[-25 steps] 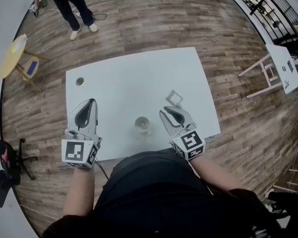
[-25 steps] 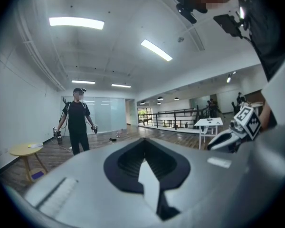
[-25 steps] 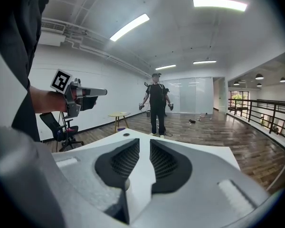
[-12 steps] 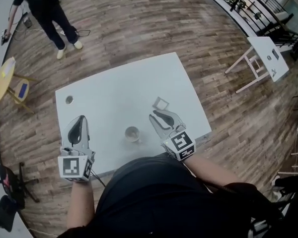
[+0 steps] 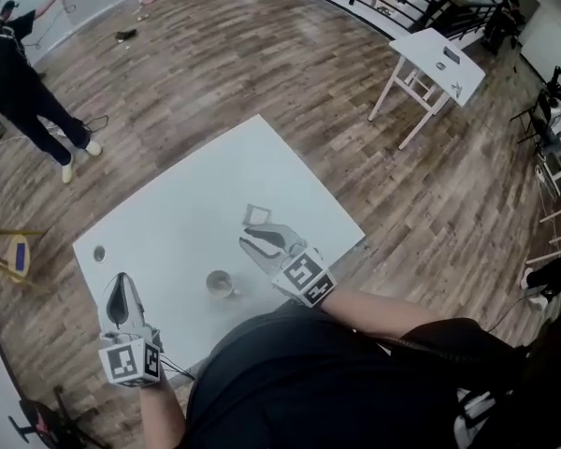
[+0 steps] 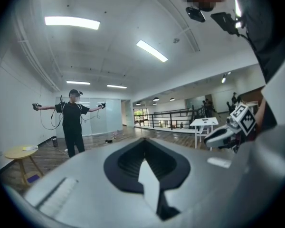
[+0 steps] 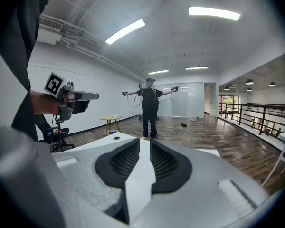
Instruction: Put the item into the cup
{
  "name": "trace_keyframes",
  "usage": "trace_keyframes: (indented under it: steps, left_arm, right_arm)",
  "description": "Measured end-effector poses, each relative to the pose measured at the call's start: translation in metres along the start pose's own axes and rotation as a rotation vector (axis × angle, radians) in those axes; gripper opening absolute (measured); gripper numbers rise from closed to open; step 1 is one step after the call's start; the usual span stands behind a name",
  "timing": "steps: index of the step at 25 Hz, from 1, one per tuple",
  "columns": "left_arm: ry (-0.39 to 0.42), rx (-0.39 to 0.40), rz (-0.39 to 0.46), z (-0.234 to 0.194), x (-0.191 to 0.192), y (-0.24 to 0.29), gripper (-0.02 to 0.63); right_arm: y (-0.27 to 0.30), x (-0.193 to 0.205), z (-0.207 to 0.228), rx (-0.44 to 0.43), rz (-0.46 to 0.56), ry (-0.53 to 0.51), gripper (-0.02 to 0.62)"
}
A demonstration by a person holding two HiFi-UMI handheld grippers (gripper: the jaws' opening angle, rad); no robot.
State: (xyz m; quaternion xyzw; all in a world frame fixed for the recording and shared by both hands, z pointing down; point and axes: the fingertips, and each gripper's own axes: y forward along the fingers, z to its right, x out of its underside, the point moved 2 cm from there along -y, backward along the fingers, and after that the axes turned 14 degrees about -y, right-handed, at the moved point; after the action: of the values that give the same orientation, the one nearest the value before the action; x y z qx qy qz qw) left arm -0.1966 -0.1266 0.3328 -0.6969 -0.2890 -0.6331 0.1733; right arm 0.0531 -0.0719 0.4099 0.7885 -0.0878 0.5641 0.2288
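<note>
right hand-held gripper [image 5: 248,240] has its jaws slightly apart and empty; left hand-held gripper [image 5: 121,281] is closed. the small square item [image 5: 256,216] lies flat on the tabletop [image 5: 182,209] just ahead of the right tips, with the cup [image 5: 219,283] to that gripper's left. the item looks light, thin and likely to skid, so pinch it across two opposite edges.

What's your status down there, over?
Left hand-held gripper shut, empty. Right hand-held gripper open, tips near item; item on table, outside cup. Nothing in the way.

Cup [image 5: 219,283] on table [image 5: 168,223], item [image 5: 256,216] behind it, left gripper [image 5: 122,281] left, right gripper [image 5: 249,243] right
</note>
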Motion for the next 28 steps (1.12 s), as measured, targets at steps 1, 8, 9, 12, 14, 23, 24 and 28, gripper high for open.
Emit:
trace_keyframes:
  steps: [1, 8, 9, 12, 14, 23, 24, 28]
  left_arm:
    - [0.001, 0.005, 0.000, 0.000, 0.001, 0.001, 0.000]
    - [-0.005, 0.054, -0.015, 0.010, 0.004, 0.014, 0.000]
    - [-0.005, 0.061, -0.013, 0.011, 0.005, 0.016, 0.000]
    - [-0.010, 0.081, -0.016, 0.016, 0.005, 0.024, 0.000]
    - [-0.017, 0.101, -0.022, 0.023, 0.003, 0.030, 0.000]
    - [-0.014, 0.161, -0.055, 0.032, 0.010, 0.051, 0.000]
    - [-0.012, 0.161, -0.055, 0.031, 0.010, 0.051, 0.000]
    - [-0.014, 0.173, -0.044, 0.030, 0.012, 0.056, 0.000]
  right_arm:
    - [0.000, 0.001, 0.002, 0.007, -0.001, 0.004, 0.072]
    - [-0.010, 0.010, 0.009, 0.049, -0.023, 0.032, 0.072]
    - [-0.011, 0.011, 0.010, 0.056, -0.027, 0.036, 0.072]
    - [-0.018, 0.017, 0.016, 0.082, -0.040, 0.043, 0.072]
    - [-0.024, 0.020, 0.021, 0.104, -0.048, 0.043, 0.037]
    - [-0.040, 0.040, 0.041, 0.201, -0.090, 0.109, 0.002]
    - [-0.041, 0.041, 0.042, 0.205, -0.092, 0.114, 0.002]
    - [-0.047, 0.043, 0.047, 0.229, -0.095, 0.122, 0.002]
